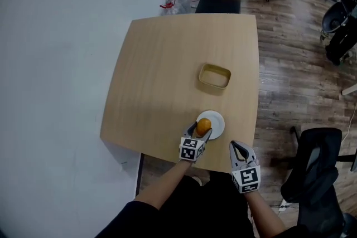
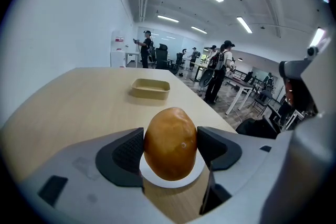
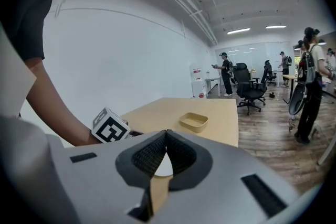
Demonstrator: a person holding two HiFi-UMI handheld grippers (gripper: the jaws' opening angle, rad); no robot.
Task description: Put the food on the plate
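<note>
A rounded orange-brown piece of food (image 1: 203,125) sits over the near edge of a small white plate (image 1: 216,124) close to the table's front edge. My left gripper (image 1: 199,131) is shut on the food. In the left gripper view the food (image 2: 170,143) fills the gap between both dark pads (image 2: 127,152), with the plate (image 2: 173,180) showing just beneath it. I cannot tell whether the food touches the plate. My right gripper (image 1: 239,147) hovers to the right, off the plate, shut with its tips together (image 3: 166,136) and nothing in it.
A shallow tan container (image 1: 215,76) lies on the wooden table (image 1: 167,64) beyond the plate, also seen as a tan container (image 2: 150,88) ahead. Office chairs (image 1: 312,175) stand to the right on a wood floor. A white wall is left.
</note>
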